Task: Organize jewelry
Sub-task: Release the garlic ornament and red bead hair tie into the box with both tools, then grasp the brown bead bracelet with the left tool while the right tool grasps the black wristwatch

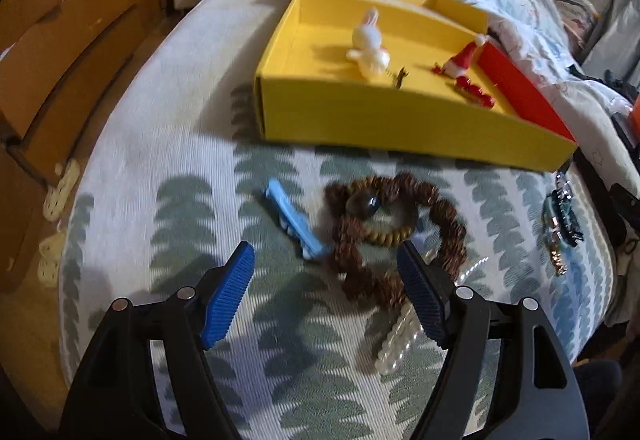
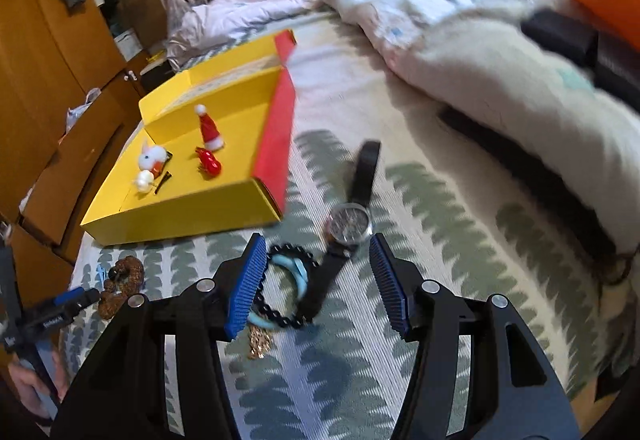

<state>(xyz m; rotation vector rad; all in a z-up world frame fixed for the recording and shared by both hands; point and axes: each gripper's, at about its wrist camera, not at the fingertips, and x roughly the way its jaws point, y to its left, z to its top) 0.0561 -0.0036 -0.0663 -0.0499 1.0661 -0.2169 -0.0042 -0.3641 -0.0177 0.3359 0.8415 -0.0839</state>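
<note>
Jewelry left out: two heaps on the bed cover, both by the near edge, in front of the yellow box (image 1: 400, 120).
Left heap: brown beaded strand (image 1: 432, 228) looped over a wooden bead bracelet (image 1: 394, 228), a blue hair clip (image 1: 294, 220) touching its left side, a clear pearl-like clip (image 1: 396, 336) nearest the edge.
Right heap: wristwatch (image 2: 349, 224), black bead bracelet (image 2: 280, 288) with pale blue rings (image 2: 298, 266) inside it, a bit of gold chain (image 2: 260, 344) nearest the edge.
Already stowed: white rabbit clip (image 1: 370, 44) and red Santa-hat pieces (image 1: 464, 60) lie in the box's big compartment.
Left claw (image 1: 326, 288): wide, empty, above the cover; the brown strand starts between its tips and runs forward-right.
Right claw (image 2: 318, 280): about half spread, empty; the watch's lower strap lies between the pads, untouched.
Key relation: the watch's long axis runs from the gap up toward the far side of the bed, roughly along the claw's pointing line, dial just beyond the tips. The pads would close across the strap, so I judge the right claw better placed for it.
Left side's pick: unclear, strand or blue clip.
Risk: tangled beads may drag neighbours along.
</note>
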